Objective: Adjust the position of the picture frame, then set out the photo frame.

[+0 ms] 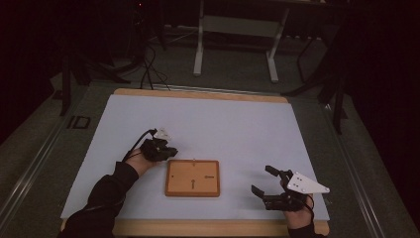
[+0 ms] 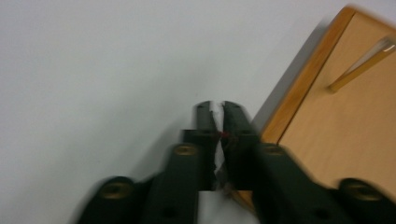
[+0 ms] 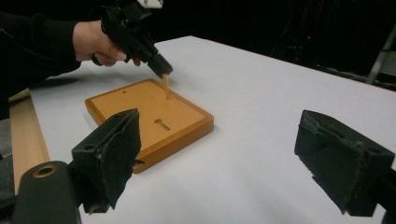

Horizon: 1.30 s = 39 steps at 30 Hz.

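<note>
Your left gripper (image 3: 161, 71) was nearly closed on a thin light wooden peg (image 3: 165, 87), standing upright at the far edge of the flat square wooden board (image 3: 149, 119). Your right gripper (image 1: 267, 182) stood wide open, holding nothing, well apart from that board on the white tabletop (image 1: 223, 124).

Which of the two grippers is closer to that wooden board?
Left. The left gripper hangs at the wooden board's far-left corner; the right gripper sits apart, off its right side.

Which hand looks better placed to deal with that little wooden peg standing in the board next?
The left. The left gripper sits right over the upright peg in the wooden board, jaws nearly together. The right gripper hangs open, apart from the board.
</note>
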Motion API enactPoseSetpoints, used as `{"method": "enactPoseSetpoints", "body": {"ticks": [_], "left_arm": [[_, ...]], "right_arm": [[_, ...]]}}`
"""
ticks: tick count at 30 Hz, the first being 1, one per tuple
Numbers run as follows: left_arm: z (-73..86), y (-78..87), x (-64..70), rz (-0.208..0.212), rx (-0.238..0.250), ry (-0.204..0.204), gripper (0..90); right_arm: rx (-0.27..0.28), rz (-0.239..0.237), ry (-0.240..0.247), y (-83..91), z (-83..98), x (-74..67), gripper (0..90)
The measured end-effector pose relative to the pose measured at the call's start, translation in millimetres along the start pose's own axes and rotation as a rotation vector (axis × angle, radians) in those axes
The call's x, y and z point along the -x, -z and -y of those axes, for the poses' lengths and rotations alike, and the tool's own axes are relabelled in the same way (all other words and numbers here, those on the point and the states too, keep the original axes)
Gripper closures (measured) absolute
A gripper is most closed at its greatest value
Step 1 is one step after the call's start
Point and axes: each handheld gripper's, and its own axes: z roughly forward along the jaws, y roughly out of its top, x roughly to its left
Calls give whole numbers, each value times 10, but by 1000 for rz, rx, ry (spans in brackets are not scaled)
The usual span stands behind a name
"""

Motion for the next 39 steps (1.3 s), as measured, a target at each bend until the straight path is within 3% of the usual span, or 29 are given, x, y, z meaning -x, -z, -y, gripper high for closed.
{"method": "enactPoseSetpoints", "body": {"ticks": [8,14,18,22,23,29,33,37,39], "left_arm": [[1,156,21,79,48,1,686],[1,206,100,91,69,-13,645],[-15,249,203,125,87,-42,616],[-31,286,306,132,113,-69,616],[-37,288,326,141,116,-72,616],[-47,284,452,151,125,-111,616],[-47,258,535,162,145,-127,616],[-44,176,566,184,131,-141,596],[-41,122,582,165,121,-145,596]], "right_arm": [[-8,-6,3,-15,0,-8,142],[-9,15,18,-15,-1,-14,142],[3,37,46,-3,-19,-18,146],[-2,40,72,-25,-24,-48,146],[3,17,68,-32,-29,-46,145],[11,-18,71,-65,-42,-94,145],[6,-9,74,-65,-45,-98,145],[-9,-3,94,-72,-45,-93,132],[-21,-6,109,-86,-42,-101,129]]}}
